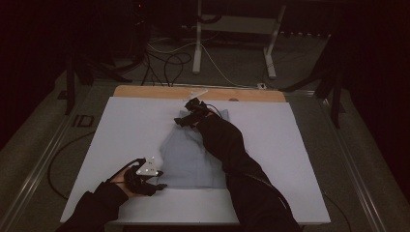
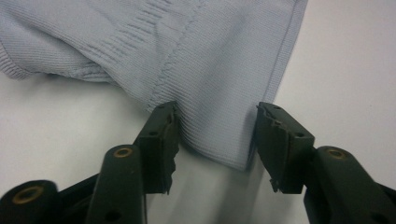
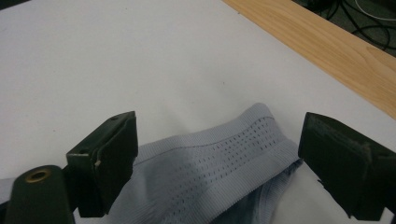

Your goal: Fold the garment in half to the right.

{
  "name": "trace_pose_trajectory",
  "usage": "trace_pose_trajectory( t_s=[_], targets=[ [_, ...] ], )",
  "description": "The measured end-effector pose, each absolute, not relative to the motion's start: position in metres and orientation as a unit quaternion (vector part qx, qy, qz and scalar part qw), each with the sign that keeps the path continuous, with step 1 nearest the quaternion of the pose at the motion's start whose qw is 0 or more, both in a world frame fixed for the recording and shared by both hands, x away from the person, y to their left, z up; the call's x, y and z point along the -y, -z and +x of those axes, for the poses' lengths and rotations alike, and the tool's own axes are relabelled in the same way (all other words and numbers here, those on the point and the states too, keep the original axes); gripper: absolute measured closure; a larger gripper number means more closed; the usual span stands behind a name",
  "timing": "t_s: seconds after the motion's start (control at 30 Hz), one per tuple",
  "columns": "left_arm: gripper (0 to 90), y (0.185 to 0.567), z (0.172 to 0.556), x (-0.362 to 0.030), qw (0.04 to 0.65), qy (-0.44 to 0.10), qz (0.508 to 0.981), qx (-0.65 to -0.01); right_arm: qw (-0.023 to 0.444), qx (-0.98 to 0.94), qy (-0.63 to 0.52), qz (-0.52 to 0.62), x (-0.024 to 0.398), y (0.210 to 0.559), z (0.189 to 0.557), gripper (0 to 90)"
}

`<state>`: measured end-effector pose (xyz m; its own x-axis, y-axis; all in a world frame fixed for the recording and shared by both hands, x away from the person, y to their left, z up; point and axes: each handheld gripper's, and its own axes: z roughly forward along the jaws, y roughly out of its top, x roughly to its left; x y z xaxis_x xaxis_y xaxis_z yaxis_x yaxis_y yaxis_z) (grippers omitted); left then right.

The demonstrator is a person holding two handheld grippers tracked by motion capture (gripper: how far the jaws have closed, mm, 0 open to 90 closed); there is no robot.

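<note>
A pale blue knitted garment (image 1: 193, 154) is seen laid flat near the middle of a white bench (image 1: 121, 125), and everything else is placed here by reference to it.

To the left of the garment's near corner, the left gripper (image 1: 157, 185) is held low over the bench by a hand in a dark sleeve (image 1: 96, 208), a grey three-cornered plate on its top. In the left gripper view its fingers (image 2: 161, 140) are spread apart, and the garment's hemmed corner (image 2: 219, 135) is seen lying between them, resting on the white surface (the left finger is touching or just beside the ribbed cloth; no pinch is made). A stitched seam (image 2: 175, 51) is seen running up the cloth beyond the fingers.

At the garment's far edge, right of that, the right gripper (image 1: 186, 116) is reached forward on a long dark-sleeved arm (image 1: 232, 159) that lies across the garment. In the right gripper view its fingers (image 3: 107, 158) are spread wide, with a ribbed, perforated band (image 3: 224, 158) of the garment lying between them, untouched on the right side as far as can be told.

Beyond the garment, a strip of bare wood (image 1: 193, 93) is seen along the bench's far edge, and cables (image 1: 169, 63) are strewn on the dark floor behind.
</note>
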<state>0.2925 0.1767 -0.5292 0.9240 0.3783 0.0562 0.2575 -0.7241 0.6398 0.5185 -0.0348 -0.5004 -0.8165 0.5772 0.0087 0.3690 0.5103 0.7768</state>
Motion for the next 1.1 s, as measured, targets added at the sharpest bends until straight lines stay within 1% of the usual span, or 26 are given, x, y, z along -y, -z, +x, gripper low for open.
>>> trace_pose_trajectory(
  t_s=[0.03,0.07,0.1,0.13,0.2,0.27,0.63,0.73,0.83,1.0,1.07,1.1],
  targets=[
    [56.7,0.529,0.292,-0.177,0.329,-0.092,0.924,-0.172,0.127,-0.860,-0.411,0.275,0.035,0.500,0.519,12.0],
    [56.7,0.529,0.294,-0.177,0.329,-0.091,0.924,-0.170,0.128,-0.861,-0.408,0.276,0.034,0.500,0.519,12.0],
    [62.9,0.528,0.296,-0.176,0.329,-0.088,0.925,-0.170,0.125,-0.863,-0.407,0.273,0.033,0.499,0.521,12.0],
    [66.8,0.528,0.296,-0.175,0.331,-0.086,0.925,-0.168,0.124,-0.862,-0.407,0.275,0.032,0.499,0.522,12.0],
    [72.9,0.527,0.297,-0.174,0.333,-0.087,0.924,-0.166,0.125,-0.864,-0.406,0.270,0.032,0.498,0.524,12.0],
    [76.8,0.524,0.298,-0.173,0.334,-0.093,0.924,-0.163,0.126,-0.865,-0.403,0.273,0.030,0.497,0.526,12.0],
    [81.1,0.511,0.295,-0.175,0.365,-0.102,0.913,-0.151,0.108,-0.865,-0.397,0.288,0.023,0.496,0.535,12.0],
    [81.4,0.507,0.293,-0.175,0.374,-0.108,0.909,-0.149,0.117,-0.862,-0.390,0.300,0.022,0.496,0.539,13.3],
    [81.7,0.506,0.292,-0.175,0.376,-0.108,0.908,-0.150,0.115,-0.865,-0.385,0.302,0.020,0.498,0.541,13.3],
    [81.9,0.503,0.291,-0.176,0.386,-0.102,0.905,-0.150,0.121,-0.854,-0.368,0.347,0.015,0.505,0.550,12.9],
    [81.9,0.503,0.291,-0.176,0.386,-0.099,0.905,-0.148,0.119,-0.855,-0.359,0.355,0.013,0.508,0.552,15.0],
    [81.9,0.503,0.291,-0.176,0.387,-0.098,0.904,-0.149,0.125,-0.854,-0.353,0.360,0.013,0.509,0.553,18.5]
  ],
)
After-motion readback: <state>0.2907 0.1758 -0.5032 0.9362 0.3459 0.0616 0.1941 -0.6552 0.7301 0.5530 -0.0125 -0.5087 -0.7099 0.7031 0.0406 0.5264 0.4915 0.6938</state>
